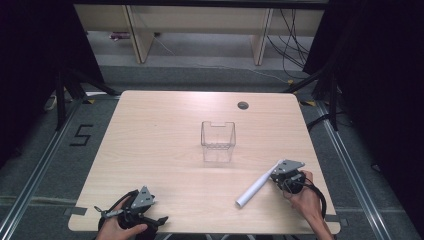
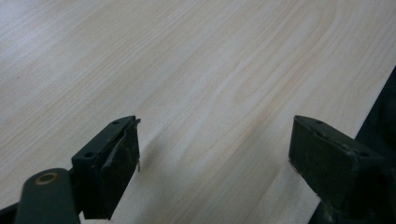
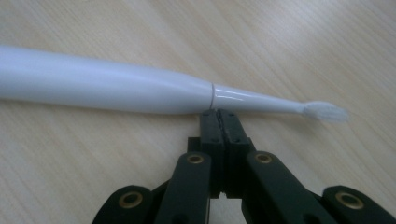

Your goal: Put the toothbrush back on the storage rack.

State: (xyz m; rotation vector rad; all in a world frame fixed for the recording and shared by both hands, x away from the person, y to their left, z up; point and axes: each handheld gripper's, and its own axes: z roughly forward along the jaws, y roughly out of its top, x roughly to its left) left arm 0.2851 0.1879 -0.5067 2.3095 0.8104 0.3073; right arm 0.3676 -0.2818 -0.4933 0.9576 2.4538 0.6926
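A white electric toothbrush (image 1: 256, 187) lies flat on the wooden table (image 1: 165, 145) near the front right, its thick handle end toward the front edge. In the right gripper view the toothbrush (image 3: 116, 86) lies crosswise, with the bristle head (image 3: 324, 111) at the right. My right gripper (image 3: 219, 113) is shut, its jaws pressed together with nothing between them, and its tips rest against the toothbrush's neck. From above, the right gripper (image 1: 276, 172) sits at the toothbrush's far end. My left gripper (image 1: 159, 220) rests at the front left corner. The left gripper (image 2: 215, 133) stands open over bare wood.
A clear plastic box (image 1: 218, 137) stands upright near the middle of the table, open at the top. A round cable hole (image 1: 243, 105) sits toward the far edge. Dark floor, shelving legs and cables surround the table.
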